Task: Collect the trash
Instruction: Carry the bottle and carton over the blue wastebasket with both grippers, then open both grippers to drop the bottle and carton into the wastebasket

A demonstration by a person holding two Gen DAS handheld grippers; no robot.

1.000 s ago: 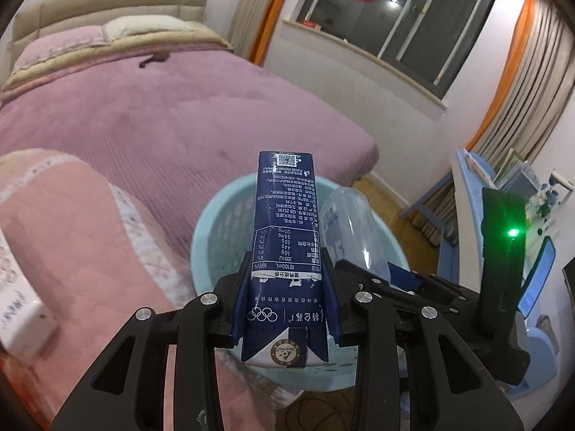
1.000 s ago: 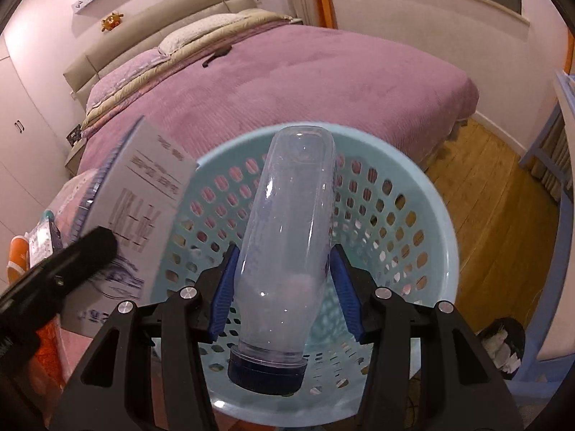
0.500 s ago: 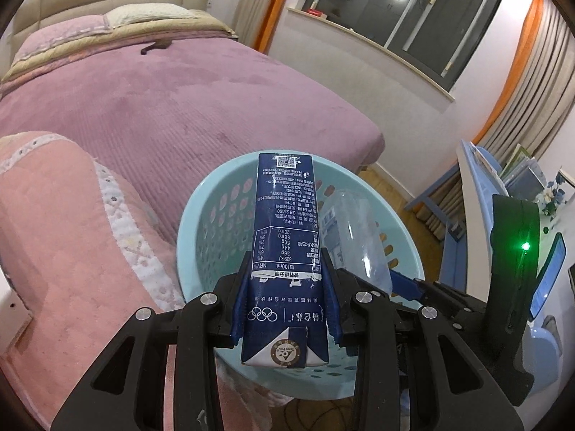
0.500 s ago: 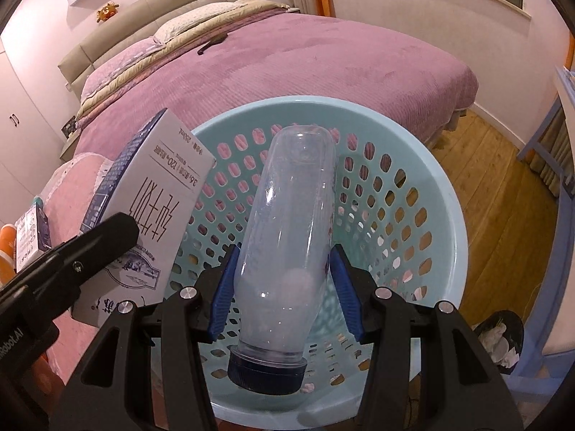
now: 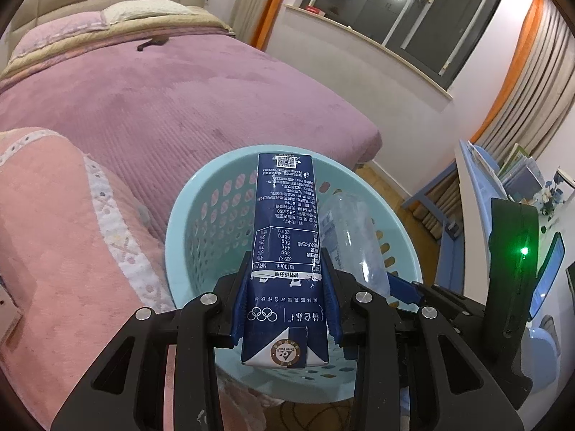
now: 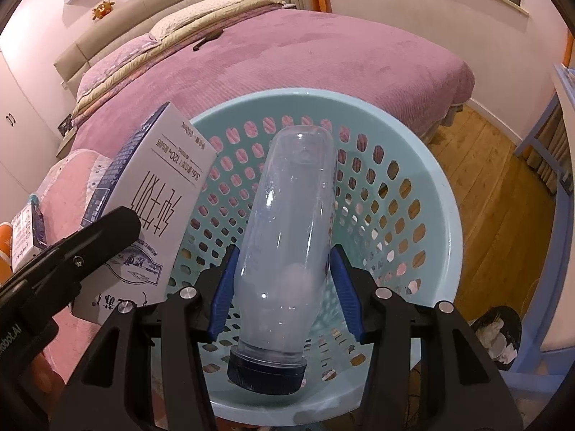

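Observation:
My left gripper (image 5: pixel 285 300) is shut on a dark blue milk carton (image 5: pixel 285 237) and holds it over the light blue perforated basket (image 5: pixel 187 215). My right gripper (image 6: pixel 282 289) is shut on a clear plastic bottle (image 6: pixel 287 233) with a dark blue cap, held over the same basket (image 6: pixel 424 165). In the right wrist view the carton (image 6: pixel 151 208) and the left gripper's black finger show at the left. In the left wrist view the bottle (image 5: pixel 352 230) shows just right of the carton.
A bed with a purple cover (image 5: pixel 161 100) lies behind the basket. A pink cushioned surface (image 5: pixel 54 233) is at the left. Wooden floor (image 6: pixel 503 197), a blue desk (image 5: pixel 470 179) and a small dark bin with paper (image 6: pixel 497 334) are at the right.
Both grippers have moved forward and down over the basket, still holding the carton and the bottle. The basket fills more of both views.

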